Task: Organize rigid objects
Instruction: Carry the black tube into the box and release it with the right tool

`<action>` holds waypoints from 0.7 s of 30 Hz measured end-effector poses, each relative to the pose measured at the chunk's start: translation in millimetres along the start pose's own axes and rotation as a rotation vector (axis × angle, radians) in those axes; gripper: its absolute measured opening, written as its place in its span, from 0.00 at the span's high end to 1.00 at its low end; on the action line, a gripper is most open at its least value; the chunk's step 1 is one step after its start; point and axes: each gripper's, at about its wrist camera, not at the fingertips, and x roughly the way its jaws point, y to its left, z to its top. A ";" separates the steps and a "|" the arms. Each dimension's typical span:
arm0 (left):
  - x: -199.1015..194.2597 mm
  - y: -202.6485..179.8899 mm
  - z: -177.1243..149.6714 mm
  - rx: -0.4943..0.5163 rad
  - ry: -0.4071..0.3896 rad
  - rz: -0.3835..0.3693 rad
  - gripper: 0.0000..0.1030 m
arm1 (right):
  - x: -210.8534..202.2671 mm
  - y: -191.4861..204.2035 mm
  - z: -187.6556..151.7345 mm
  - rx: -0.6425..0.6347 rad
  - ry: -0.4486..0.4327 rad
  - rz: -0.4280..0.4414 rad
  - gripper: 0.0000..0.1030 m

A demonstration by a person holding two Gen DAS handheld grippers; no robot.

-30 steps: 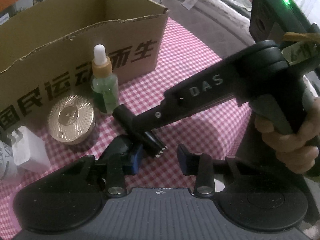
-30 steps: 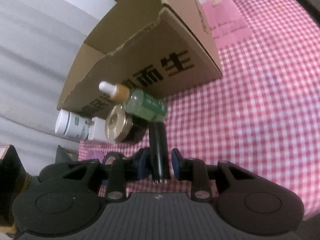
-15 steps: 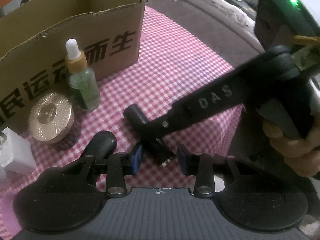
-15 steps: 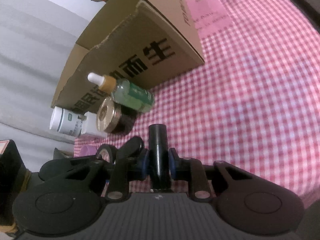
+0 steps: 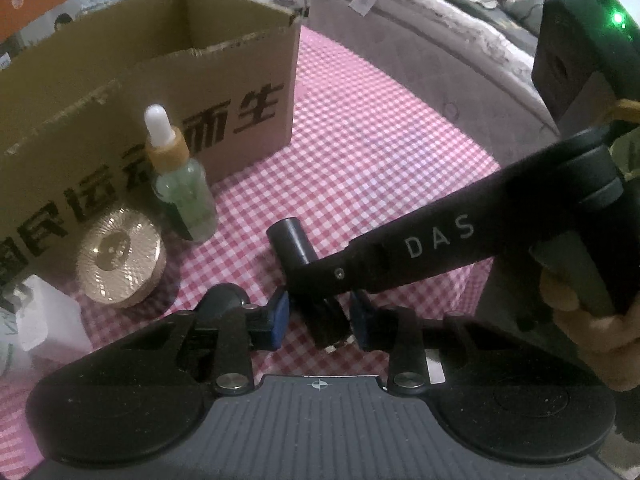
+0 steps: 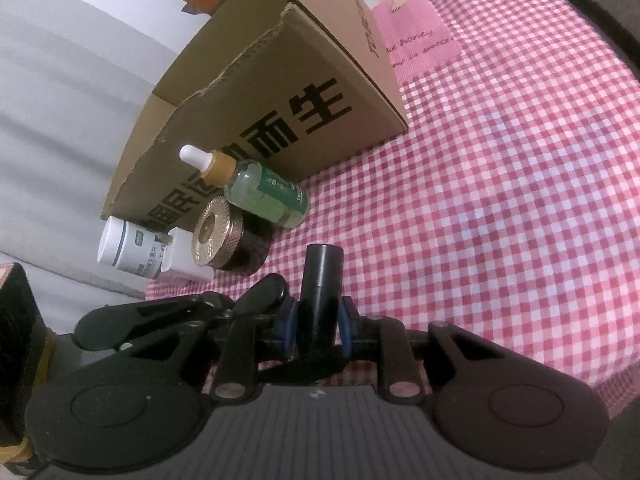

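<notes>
Right wrist view first: the right gripper has its blue pads pinched tight on a black cylinder, which pokes up between them over the pink checked tablecloth. Its lower end is lost behind the gripper's own body, so what sort of tube it is I can't say from here.

Over to the left wrist view, and the same black cylinder shows slanting, its lower tip with a pale edge dropping between the blue pads of the left gripper. Those jaws are closing around that tip, but a sliver of cloth shows on each side, so the pads are not pressing yet. The right gripper's long black arm marked DAS cuts across the middle and hides the cylinder's midsection; the person's right hand on the grip is cropped at the edge.

Behind, a cardboard box stands open-topped, with bold black characters partly blocked. In front of it stands a green dropper bottle, upright with a white bulb, and just beside it a gold-lidded jar. A white bottle and a small white block sit at the left; in the left wrist view both are blurred and cut off.
</notes>
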 end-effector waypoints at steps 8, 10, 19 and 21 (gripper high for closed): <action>-56.0 -1.6 9.6 0.019 -0.159 0.053 0.70 | -34.7 42.6 2.6 -0.096 -0.113 0.011 0.77; -74.3 2.0 14.5 0.021 -0.209 0.077 0.70 | -45.2 57.4 8.6 -0.133 -0.149 0.025 0.77; -126.1 47.5 55.2 -0.023 -0.309 0.205 0.70 | -47.1 134.4 67.4 -0.317 -0.216 0.099 0.77; -127.8 66.6 68.1 -0.044 -0.299 0.229 0.70 | -34.9 145.4 89.9 -0.332 -0.198 0.126 0.77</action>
